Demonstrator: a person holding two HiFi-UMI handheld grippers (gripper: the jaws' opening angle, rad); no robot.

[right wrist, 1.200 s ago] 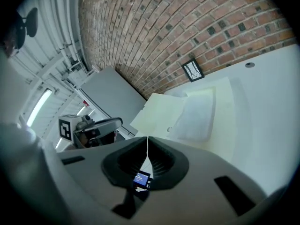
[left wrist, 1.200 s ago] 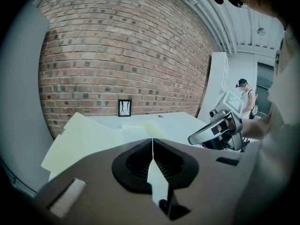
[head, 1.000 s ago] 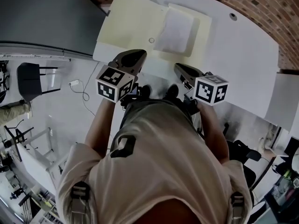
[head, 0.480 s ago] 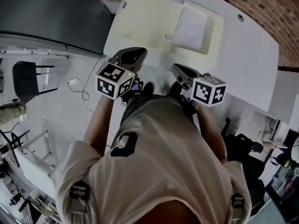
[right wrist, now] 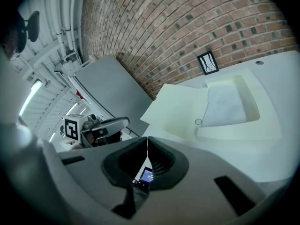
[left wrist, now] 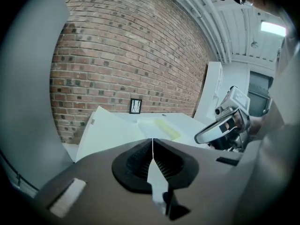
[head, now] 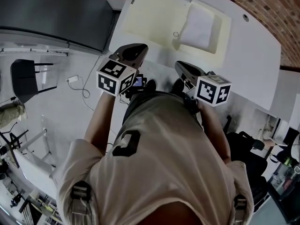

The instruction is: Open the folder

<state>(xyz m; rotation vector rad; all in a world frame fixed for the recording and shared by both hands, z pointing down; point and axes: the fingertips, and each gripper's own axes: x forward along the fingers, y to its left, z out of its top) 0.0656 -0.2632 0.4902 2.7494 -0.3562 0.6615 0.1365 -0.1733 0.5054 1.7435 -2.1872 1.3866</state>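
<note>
A cream folder point(head: 152, 14) lies spread open and flat on the white table point(head: 253, 55). A stack of white sheets point(head: 200, 20) rests in its right half, and a small ring point(head: 176, 33) sits near the fold. My left gripper point(head: 135, 50) hangs at the table's near edge, short of the folder, shut with nothing in it. My right gripper point(head: 185, 70) is beside it, also shut and empty. In the left gripper view the folder point(left wrist: 119, 130) lies ahead of the closed jaws. In the right gripper view the folder point(right wrist: 180, 109) and the sheets point(right wrist: 227, 102) are ahead.
A brick wall point(head: 262, 3) runs behind the table, with a small black frame point(right wrist: 207, 62) on it. A dark grey panel point(head: 51, 11) stands left of the table. A black chair point(head: 28, 76) and a cable point(head: 77, 86) are on the floor at left.
Both grippers have drawn back from the folder's near edge toward the person, staying shut. The folder now lies farther ahead of them in the head view.
</note>
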